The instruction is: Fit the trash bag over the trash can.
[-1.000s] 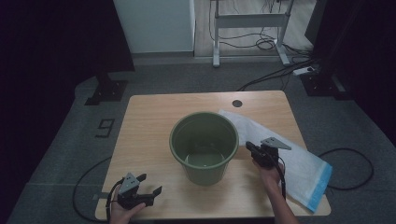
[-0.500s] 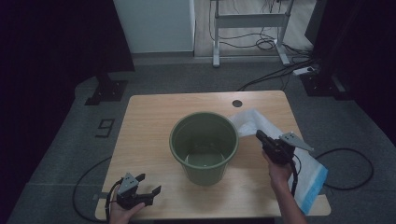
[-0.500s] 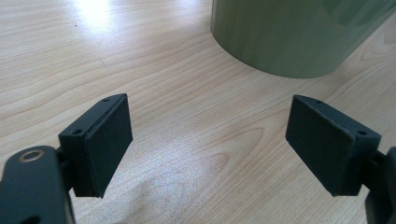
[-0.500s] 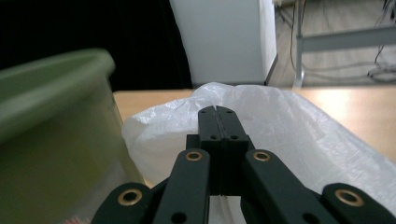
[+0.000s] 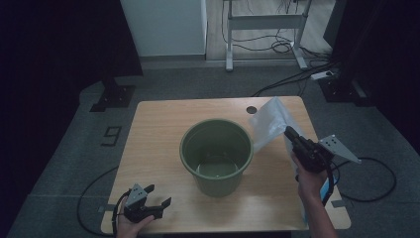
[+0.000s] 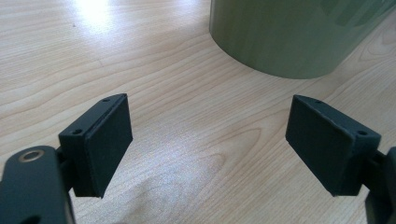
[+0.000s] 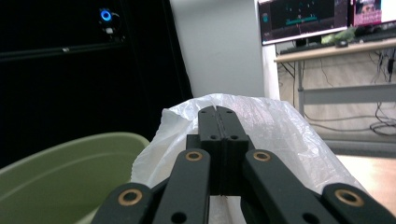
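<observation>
**One bag lifted beside bucket**

Two claws in play. Your right claw [image 5: 288,132] is clenched on the plastic bag [image 5: 270,124], raised at 3 o'clock of the green bucket [image 5: 216,154]; its long axis runs from 11 down to 5 o'clock toward the table [image 5: 153,129]. Left claw [image 5: 159,200] is released, idle at 7 o'clock. Likely next: bring the bag mouth over the rim.

Bucket [image 5: 216,153]: smooth glossy green plastic. Bag [image 5: 270,124]: thin crinkled translucent plastic. Table [image 5: 158,134]: light wood grain, satin sheen.
</observation>
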{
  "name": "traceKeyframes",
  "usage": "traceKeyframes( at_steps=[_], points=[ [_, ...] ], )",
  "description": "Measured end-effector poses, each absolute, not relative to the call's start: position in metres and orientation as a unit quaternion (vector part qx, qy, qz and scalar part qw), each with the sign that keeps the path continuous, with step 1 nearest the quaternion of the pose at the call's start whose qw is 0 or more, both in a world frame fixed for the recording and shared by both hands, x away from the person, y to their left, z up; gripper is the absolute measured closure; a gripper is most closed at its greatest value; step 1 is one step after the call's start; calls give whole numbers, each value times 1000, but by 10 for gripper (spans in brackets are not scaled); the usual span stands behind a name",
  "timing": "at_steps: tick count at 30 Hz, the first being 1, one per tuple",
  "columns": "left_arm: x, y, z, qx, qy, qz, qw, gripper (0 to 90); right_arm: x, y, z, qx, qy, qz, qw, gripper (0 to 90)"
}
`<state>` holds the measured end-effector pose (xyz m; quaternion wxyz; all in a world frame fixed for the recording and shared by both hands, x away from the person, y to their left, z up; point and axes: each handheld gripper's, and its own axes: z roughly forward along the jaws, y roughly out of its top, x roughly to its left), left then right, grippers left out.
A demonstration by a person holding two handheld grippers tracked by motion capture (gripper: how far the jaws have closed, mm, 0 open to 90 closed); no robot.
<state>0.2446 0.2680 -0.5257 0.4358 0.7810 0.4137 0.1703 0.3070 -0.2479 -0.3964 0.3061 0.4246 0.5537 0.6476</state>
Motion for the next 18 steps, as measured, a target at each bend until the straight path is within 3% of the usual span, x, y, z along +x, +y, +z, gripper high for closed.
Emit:
traceKeyframes(
  at_steps=[18],
  points=[
    [244,270,-526,781,415,169,436,143,281,-244,-338,373,536,681,332,894]
  ],
)
